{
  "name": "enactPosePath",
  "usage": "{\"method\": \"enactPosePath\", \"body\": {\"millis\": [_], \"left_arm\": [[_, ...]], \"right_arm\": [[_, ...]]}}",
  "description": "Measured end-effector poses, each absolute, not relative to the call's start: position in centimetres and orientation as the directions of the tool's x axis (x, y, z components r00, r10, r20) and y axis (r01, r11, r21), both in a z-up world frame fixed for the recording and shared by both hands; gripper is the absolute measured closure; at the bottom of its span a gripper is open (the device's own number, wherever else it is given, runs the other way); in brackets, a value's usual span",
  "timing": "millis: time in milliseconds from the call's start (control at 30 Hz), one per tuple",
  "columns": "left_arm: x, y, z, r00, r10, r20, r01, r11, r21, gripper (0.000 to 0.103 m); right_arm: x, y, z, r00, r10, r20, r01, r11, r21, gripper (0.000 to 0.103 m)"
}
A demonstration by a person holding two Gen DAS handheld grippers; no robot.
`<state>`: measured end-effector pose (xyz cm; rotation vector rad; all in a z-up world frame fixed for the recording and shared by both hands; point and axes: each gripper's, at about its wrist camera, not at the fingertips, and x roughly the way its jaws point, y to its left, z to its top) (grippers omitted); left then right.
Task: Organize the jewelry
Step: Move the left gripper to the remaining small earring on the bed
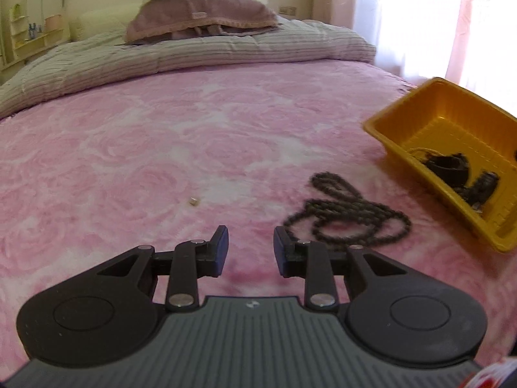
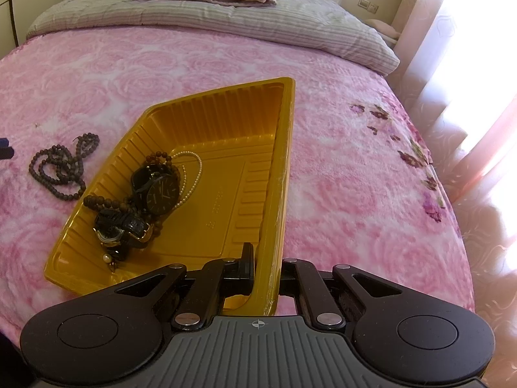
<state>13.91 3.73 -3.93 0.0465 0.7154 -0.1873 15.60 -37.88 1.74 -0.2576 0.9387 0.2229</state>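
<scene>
Dark bead necklace (image 1: 347,215) is seen just right of the empty, partly open left gripper (image 1: 251,245); the yellow tray's (image 2: 284,148) wall is clamped by the right gripper (image 2: 263,273).

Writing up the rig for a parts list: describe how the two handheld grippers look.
Both match: the left gripper and right gripper have matte black fingers, black linkage arms with silver rivets, round black side housings and a grey ribbed base bearing a small white mark.
</scene>
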Motion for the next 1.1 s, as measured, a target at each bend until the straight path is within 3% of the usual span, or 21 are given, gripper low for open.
{"method": "enactPosePath", "body": {"millis": [233,600,767,1100], "left_arm": [[18.3,5.2,-5.9,0.742,-0.049,-0.669,0.112,0.992,0.051,0.076],[21.7,5.1,-7.7,0.734,-0.034,-0.678,0.163,0.979,0.126,0.078],[21.7,4.9,-7.6,0.727,-0.043,-0.686,0.178,0.976,0.128,0.097],[19.9,4.0,-5.3,0.730,-0.083,-0.679,0.205,0.973,0.102,0.097]], "right_arm": [[15.6,-37.9,1.7,0.569,0.070,-0.819,-0.300,0.945,-0.127,0.097],[15.9,-38.0,1.2,0.558,0.060,-0.828,-0.294,0.947,-0.130,0.097],[15.9,-37.9,1.2,0.561,0.058,-0.826,-0.294,0.946,-0.134,0.097],[15.6,-37.7,1.5,0.569,0.061,-0.820,-0.295,0.946,-0.134,0.097]]}}
